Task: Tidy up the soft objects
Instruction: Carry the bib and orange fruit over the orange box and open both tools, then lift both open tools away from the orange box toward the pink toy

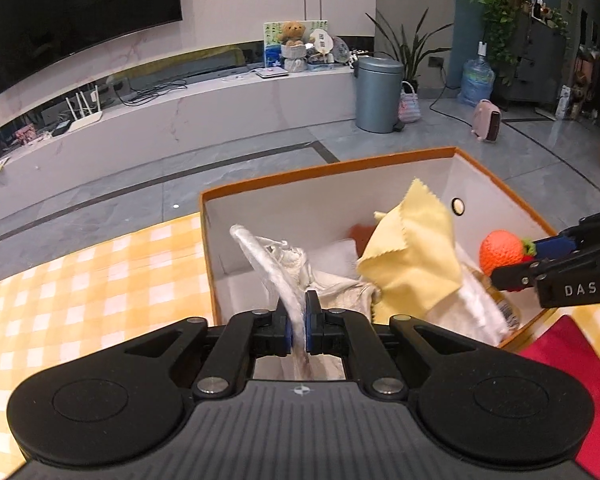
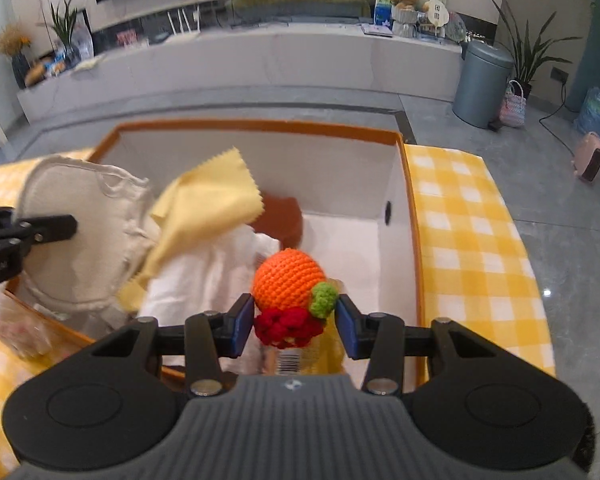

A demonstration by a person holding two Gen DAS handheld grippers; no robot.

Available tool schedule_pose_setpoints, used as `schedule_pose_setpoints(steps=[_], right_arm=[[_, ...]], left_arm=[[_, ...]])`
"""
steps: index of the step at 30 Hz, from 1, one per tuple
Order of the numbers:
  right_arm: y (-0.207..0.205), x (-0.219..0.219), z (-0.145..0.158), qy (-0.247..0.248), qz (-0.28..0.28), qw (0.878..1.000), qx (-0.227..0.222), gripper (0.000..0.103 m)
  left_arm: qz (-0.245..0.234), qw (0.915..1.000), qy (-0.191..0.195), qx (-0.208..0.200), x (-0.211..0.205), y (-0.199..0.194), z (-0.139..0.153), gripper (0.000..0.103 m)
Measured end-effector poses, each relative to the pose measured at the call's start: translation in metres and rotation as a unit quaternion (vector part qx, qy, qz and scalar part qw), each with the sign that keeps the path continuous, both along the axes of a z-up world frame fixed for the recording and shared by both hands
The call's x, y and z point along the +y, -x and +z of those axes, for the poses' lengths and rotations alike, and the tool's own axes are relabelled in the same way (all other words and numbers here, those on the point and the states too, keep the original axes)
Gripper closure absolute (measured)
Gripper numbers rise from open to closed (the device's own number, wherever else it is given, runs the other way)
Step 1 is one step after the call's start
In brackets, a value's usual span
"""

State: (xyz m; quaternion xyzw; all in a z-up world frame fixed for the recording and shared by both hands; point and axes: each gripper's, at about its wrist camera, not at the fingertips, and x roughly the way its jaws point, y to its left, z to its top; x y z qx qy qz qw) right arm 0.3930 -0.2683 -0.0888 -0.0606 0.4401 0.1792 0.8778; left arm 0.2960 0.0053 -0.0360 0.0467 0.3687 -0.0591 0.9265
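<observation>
Yellow checked tablecloth [image 2: 460, 240] carries one orange-rimmed box [image 2: 260, 126]. Left gripper [image 1: 299, 322] is pinched narrow on one cream cloth pouch [image 1: 272, 264], which hangs over the box just ahead of its fingers. Right gripper [image 2: 296, 324] holds one crocheted orange [image 2: 288, 280] by its red base, beyond the fingertips, above the box. Risk: the shallow grip may slip, or the orange may catch on the single yellow cloth [image 2: 212, 200] standing proud.

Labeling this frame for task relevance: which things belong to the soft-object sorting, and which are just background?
In play:
- orange-rimmed box
- crocheted orange toy, between the right claw pads
- cream fabric piece, pinched in the left claw
- yellow cloth, white cloth in the box

Lying about:
- grey bin
- teddy bear
- pink heater
</observation>
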Motion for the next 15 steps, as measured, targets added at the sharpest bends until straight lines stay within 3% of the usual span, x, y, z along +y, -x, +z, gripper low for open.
schedule_pose_setpoints(steps=[3,5,7,9,11,13,15], right_arm=[[0.0,-0.002,-0.004,0.018,0.002,1.0,0.003,0.058],[0.001,-0.003,-0.006,0.022,0.004,1.0,0.004,0.058],[0.001,-0.005,-0.005,0.023,0.0,1.0,0.001,0.058],[0.003,-0.006,-0.003,0.021,-0.002,1.0,0.002,0.053],[0.007,-0.007,0.001,0.018,-0.002,1.0,-0.001,0.045],[0.014,-0.006,0.006,0.019,-0.004,1.0,-0.01,0.038],[0.02,-0.006,0.013,0.016,0.001,1.0,-0.018,0.035]], left_arm=[[0.005,0.9999,-0.013,-0.002,0.0,0.005,-0.003,0.09],[0.008,0.9999,-0.012,-0.001,0.0,0.008,-0.002,0.081],[0.011,0.9999,-0.009,-0.006,0.002,0.01,0.002,0.059],[0.014,0.9997,-0.009,-0.02,0.003,0.014,0.007,0.047],[0.012,0.9993,-0.007,-0.036,0.005,0.02,0.015,0.038],[0.005,0.9984,-0.003,-0.056,0.005,0.027,0.022,0.022],[0.0,0.9969,-0.005,-0.078,0.005,0.034,0.033,0.019]])
